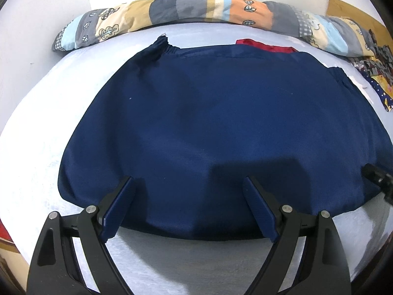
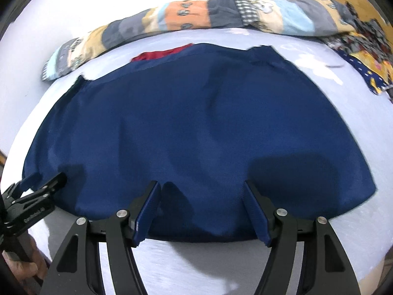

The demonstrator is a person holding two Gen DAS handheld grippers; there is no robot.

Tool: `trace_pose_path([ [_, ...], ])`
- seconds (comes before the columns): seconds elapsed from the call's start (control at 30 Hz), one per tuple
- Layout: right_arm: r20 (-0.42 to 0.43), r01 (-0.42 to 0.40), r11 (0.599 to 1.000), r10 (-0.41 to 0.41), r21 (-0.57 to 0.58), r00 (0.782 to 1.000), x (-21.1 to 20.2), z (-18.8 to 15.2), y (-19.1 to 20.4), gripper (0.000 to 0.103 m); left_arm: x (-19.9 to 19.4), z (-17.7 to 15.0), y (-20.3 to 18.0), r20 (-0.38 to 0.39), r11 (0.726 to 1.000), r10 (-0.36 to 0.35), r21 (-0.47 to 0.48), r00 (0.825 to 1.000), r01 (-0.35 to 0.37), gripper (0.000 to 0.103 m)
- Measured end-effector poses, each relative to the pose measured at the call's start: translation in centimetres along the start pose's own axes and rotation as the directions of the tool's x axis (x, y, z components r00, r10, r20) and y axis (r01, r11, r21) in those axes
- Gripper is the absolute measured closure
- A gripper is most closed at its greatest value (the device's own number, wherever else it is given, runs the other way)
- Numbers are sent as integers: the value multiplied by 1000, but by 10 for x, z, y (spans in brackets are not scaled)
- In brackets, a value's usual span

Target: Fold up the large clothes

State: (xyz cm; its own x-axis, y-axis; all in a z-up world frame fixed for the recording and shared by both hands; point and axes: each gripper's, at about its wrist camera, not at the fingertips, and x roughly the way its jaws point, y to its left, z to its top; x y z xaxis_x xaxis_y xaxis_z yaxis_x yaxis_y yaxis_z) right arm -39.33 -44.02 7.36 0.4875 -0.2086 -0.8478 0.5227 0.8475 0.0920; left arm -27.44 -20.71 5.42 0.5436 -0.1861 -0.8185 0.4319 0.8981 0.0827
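One navy garment [image 1: 221, 123] lies spread flat on the white bed [image 1: 36, 123], with one red patch [image 1: 265, 45] showing at its far edge. Two grippers are at its near edge: the left gripper [image 1: 189, 182] has its fingers wide apart and holds nothing, and the right gripper [image 2: 200, 186] is also wide apart and holds nothing. One patchwork quilt [image 1: 172, 9] lies rolled along the far side. One patterned cloth [image 2: 363, 66] lies at the far right.

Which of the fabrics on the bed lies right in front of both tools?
The navy garment, spread flat, its near hem between the fingers of the open left tool and right tool. The patchwork quilt is bunched along the far wall.
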Motion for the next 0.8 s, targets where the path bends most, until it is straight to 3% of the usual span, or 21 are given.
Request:
trace_pose_path([
  [0.17, -36, 54, 996, -52, 65, 998, -4, 2, -28, 33, 0, 1, 5, -17, 1000, -4, 3, 1000, 4, 13],
  [0.37, -55, 109, 993, -107, 38, 993, -10, -2, -44, 33, -7, 4, 21, -19, 999, 10, -31, 1000, -11, 14],
  [0.57, 13, 41, 986, -44, 161, 999, -39, 0, -73, 33, -19, 5, 48, -30, 992, -3, -123, 1000, -1, 14],
  [0.67, -104, 52, 972, -28, 229, 994, -22, -7, -91, 27, -6, -1, 55, -130, 992, 3, -126, 991, -20, 13],
  [0.73, -170, 13, 960, 36, 281, 985, -10, -12, -101, 26, 3, -7, 62, -202, 988, -25, -154, 979, -7, 13],
  [0.8, -128, -28, 944, 74, 329, 989, -20, -13, -110, 28, -1, -10, 73, -219, 975, -49, -220, 975, -1, 13],
])
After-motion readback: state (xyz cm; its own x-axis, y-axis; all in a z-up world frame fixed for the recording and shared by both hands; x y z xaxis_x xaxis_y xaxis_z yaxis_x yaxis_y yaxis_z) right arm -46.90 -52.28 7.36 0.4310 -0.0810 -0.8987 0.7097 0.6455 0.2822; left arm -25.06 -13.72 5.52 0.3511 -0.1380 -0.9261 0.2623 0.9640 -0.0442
